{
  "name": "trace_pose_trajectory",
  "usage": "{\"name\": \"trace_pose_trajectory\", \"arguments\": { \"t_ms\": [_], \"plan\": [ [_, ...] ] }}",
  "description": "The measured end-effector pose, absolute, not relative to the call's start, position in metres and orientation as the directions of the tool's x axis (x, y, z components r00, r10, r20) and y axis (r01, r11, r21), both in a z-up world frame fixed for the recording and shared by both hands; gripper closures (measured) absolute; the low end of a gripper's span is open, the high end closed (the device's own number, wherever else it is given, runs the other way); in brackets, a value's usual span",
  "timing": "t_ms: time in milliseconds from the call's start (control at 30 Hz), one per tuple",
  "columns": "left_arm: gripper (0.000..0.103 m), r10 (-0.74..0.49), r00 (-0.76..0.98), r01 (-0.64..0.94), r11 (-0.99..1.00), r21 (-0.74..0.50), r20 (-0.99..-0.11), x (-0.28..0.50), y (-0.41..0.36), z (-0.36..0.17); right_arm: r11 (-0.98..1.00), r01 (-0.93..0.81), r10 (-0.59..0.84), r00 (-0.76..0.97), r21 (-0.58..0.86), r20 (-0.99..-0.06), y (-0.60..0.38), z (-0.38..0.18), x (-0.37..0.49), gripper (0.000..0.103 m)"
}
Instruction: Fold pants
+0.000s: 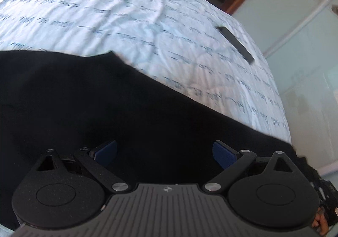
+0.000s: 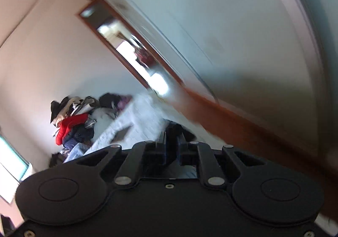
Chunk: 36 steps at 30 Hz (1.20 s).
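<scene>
- Black pants [image 1: 84, 110] are lying on the bed [image 1: 126, 15], directly beneath the left tongs [image 1: 164, 152], which are standing spread and empty.
- Right tongs [image 2: 172, 139] are pressing together, apparently pinching dark fabric; the view is blurring.
- Risk: the thin pinch slipping, dropping the fold crooked.

— What am I looking at on my left gripper [image 1: 164, 150]?
— I'm seeing matte black linkage arms, silver pivot screws, blue pads [image 1: 224, 152], and a ribbed grey plate with a small emblem.
— And my right gripper [image 2: 172, 141]?
— I'm seeing the same black discs and silver screws.
</scene>
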<state>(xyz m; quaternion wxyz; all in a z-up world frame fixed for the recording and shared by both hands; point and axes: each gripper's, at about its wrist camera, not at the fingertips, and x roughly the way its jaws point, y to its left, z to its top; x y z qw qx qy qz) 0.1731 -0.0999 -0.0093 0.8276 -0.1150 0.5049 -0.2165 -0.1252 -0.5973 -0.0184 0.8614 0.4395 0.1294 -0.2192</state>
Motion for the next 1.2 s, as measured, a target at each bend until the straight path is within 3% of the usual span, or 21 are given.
{"name": "trace_pose_trajectory", "arguments": {
  "t_ms": [267, 333, 433, 533, 633, 667, 700, 900, 967, 1033, 1100, 1200],
  "plan": [
    [0.004, -0.450, 0.408, 0.607, 0.784, -0.132, -0.795, 0.111, -0.223, -0.012, 0.435, 0.470, -0.252, 0.883, 0.768, -0.397, -0.590, -0.037, -0.138, 0.093],
    [0.009, -0.417, 0.386, 0.681, 0.730, -0.050, -0.823, 0.096, -0.251, -0.027, 0.427, 0.464, -0.251, 0.885, 0.776, -0.392, -0.591, -0.037, -0.141, 0.093],
    [0.010, -0.394, 0.429, 0.689, 0.725, 0.013, -0.813, 0.089, -0.260, -0.031, 0.446, 0.461, -0.258, 0.887, 0.768, -0.382, -0.587, -0.031, -0.143, 0.093],
    [0.009, -0.405, 0.441, 0.624, 0.780, -0.051, -0.801, 0.114, -0.257, -0.019, 0.452, 0.467, -0.256, 0.884, 0.760, -0.391, -0.592, -0.029, -0.144, 0.092],
    [0.006, -0.433, 0.397, 0.582, 0.801, -0.144, -0.809, 0.137, -0.257, -0.014, 0.367, 0.495, -0.248, 0.868, 0.787, -0.430, -0.596, -0.037, -0.144, 0.075],
    [0.006, -0.430, 0.388, 0.579, 0.802, -0.147, -0.815, 0.139, -0.259, -0.014, 0.325, 0.490, -0.242, 0.870, 0.809, -0.429, -0.597, -0.041, -0.145, 0.050],
    [0.006, -0.425, 0.387, 0.586, 0.799, -0.137, -0.818, 0.138, -0.262, -0.016, 0.289, 0.473, -0.238, 0.878, 0.833, -0.416, -0.598, -0.046, -0.148, 0.038],
    [0.006, -0.375, 0.420, 0.641, 0.767, -0.022, -0.827, 0.113, -0.276, -0.030, 0.342, 0.457, -0.226, 0.888, 0.821, -0.400, -0.592, -0.041, -0.134, 0.032],
    [0.006, -0.368, 0.457, 0.642, 0.767, 0.014, -0.810, 0.107, -0.276, -0.029, 0.364, 0.426, -0.190, 0.904, 0.828, -0.382, -0.590, -0.041, -0.120, 0.032],
    [0.006, -0.356, 0.482, 0.637, 0.770, 0.041, -0.800, 0.106, -0.276, -0.028, 0.397, 0.458, -0.209, 0.889, 0.796, -0.408, -0.588, -0.041, -0.107, 0.050],
    [0.006, -0.345, 0.492, 0.634, 0.771, 0.057, -0.799, 0.108, -0.275, -0.026, 0.405, 0.514, -0.237, 0.858, 0.756, -0.456, -0.587, -0.040, -0.098, 0.093],
    [0.006, -0.339, 0.515, 0.621, 0.780, 0.070, -0.787, 0.116, -0.266, -0.024, 0.458, 0.511, -0.275, 0.859, 0.727, -0.431, -0.579, -0.032, -0.099, 0.095]
  ]
}}
